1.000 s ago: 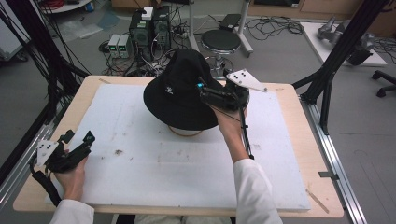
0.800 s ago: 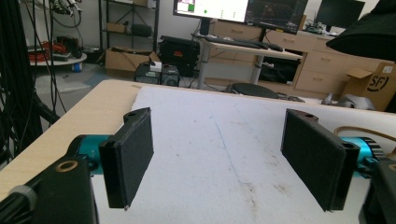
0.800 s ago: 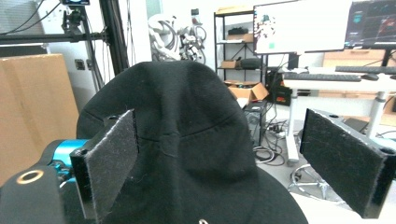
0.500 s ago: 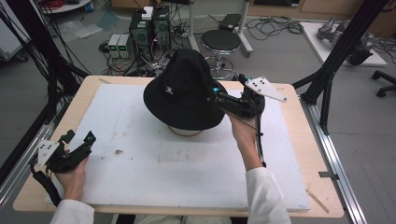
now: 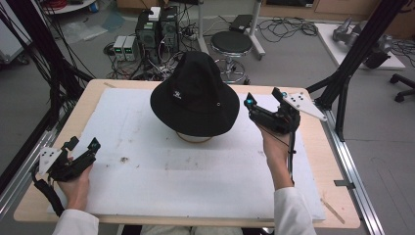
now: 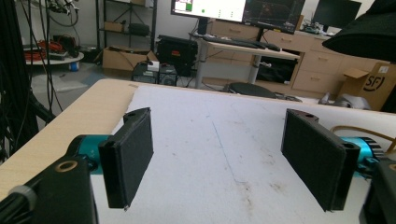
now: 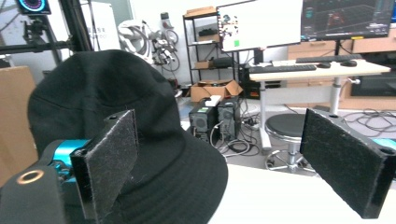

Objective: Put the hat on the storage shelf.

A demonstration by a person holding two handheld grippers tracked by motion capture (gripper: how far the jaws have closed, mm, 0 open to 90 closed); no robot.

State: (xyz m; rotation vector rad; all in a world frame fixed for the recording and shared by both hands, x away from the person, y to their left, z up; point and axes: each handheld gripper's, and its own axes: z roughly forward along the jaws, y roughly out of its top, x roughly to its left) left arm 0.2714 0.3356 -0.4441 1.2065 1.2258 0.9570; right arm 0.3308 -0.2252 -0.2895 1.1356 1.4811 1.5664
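1. White padding covers my wooden surface (image 5: 303, 196), with cables, computer boxes and a stool on the lab floor beyond its far edge.
2. My left gripper (image 5: 80, 154) rests at the near left corner, jaws wide apart with nothing between them, well apart from the hat.
3. My right gripper (image 5: 264, 105) hangs just beside the hat's brim on its right side, jaws spread and empty.
4. The black bucket hat (image 5: 193, 93) sits upright on a round stand at the far middle; it lies leftward of my right gripper, the nearer one, so I judge that a grasp would go to the brim.
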